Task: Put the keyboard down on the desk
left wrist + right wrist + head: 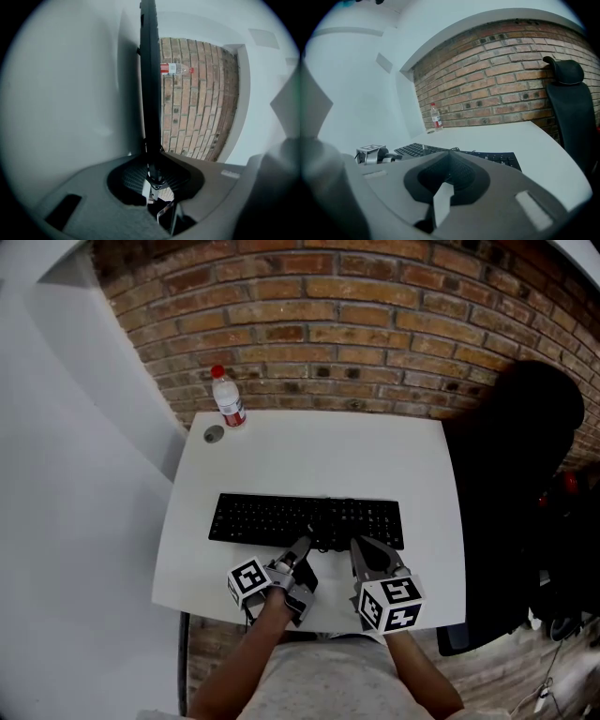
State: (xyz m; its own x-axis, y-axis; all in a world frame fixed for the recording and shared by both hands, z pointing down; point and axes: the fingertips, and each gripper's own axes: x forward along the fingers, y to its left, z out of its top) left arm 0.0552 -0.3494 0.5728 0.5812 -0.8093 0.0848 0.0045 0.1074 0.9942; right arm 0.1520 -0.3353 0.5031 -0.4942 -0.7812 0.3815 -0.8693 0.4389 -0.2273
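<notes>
A black keyboard [305, 519] lies flat on the white desk [375, 456], its long side running across the desk and its near edge towards the person. The left hand-held gripper [305, 547] meets the middle of that near edge. It is rolled onto its side, with its marker cube [248, 582] further back from the keyboard. In the left gripper view the keyboard [149, 93] shows edge-on as a thin dark bar running straight into the left hand-held gripper [153, 176], whose jaws are pinched onto its near edge, one above and one below. The right hand-held gripper [361, 545] sits at the same near edge, just to the right of the left one, tilted down towards the keys. In its own view the right hand-held gripper [450, 154] has its jaws closed against each other with nothing between them. The keyboard [501, 158] lies just beyond their tips. Past the keyboard's far left corner, at the back of the desk, a clear water bottle [228, 399] with a red cap and red label stands upright. A small grey round disc [214, 434] lies just beside the bottle, on its keyboard side. A brick wall [328, 324] rises behind the desk on the keyboard's far side. A black office chair [516, 474] stands off the desk's edge to the keyboard's right.
</notes>
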